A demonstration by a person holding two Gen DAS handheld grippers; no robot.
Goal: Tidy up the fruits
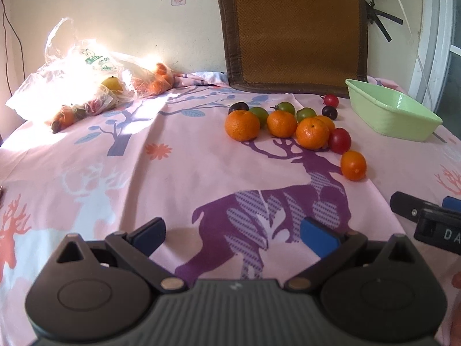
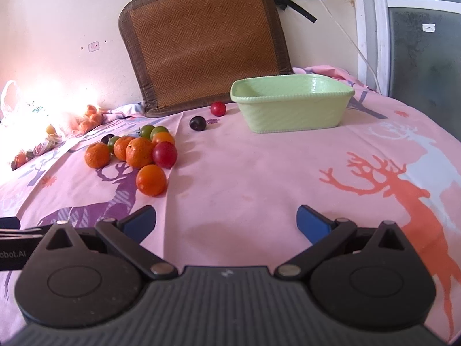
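Fruits, a loose cluster of them, sit on the pink deer-print cloth out ahead of me, and not one is in the green basket yet. That basket stands empty near the brown woven mat leaning on the wall, open side up, well placed to take whatever I carry over.

Looking down my left gripper: jaws spread wide, nothing between the blue pads, just cloth below. The pile lies forward and to the right from here, tangerines in front, green tomatoes behind them, a dark plum at the back. The nearest piece is a small orange tomato, sitting a little apart from the heap on the deer's neck.

My right gripper is likewise released, jaws wide, holding nothing. From this side that same orange tomato is forward and left, with a red tomato just behind it, touching the tangerines. Two strays, a dark plum and a small red fruit, lie between the pile and the basket.

Both tools are angled down at the cloth and held back from the fruit, I reckon so I can pick a target first. The lone orange one looks the easy opener, since nothing crowds it. Round fruit on soft cloth may roll if nudged.

Over at the far left, a plastic bag in bright sun holds more fruit.
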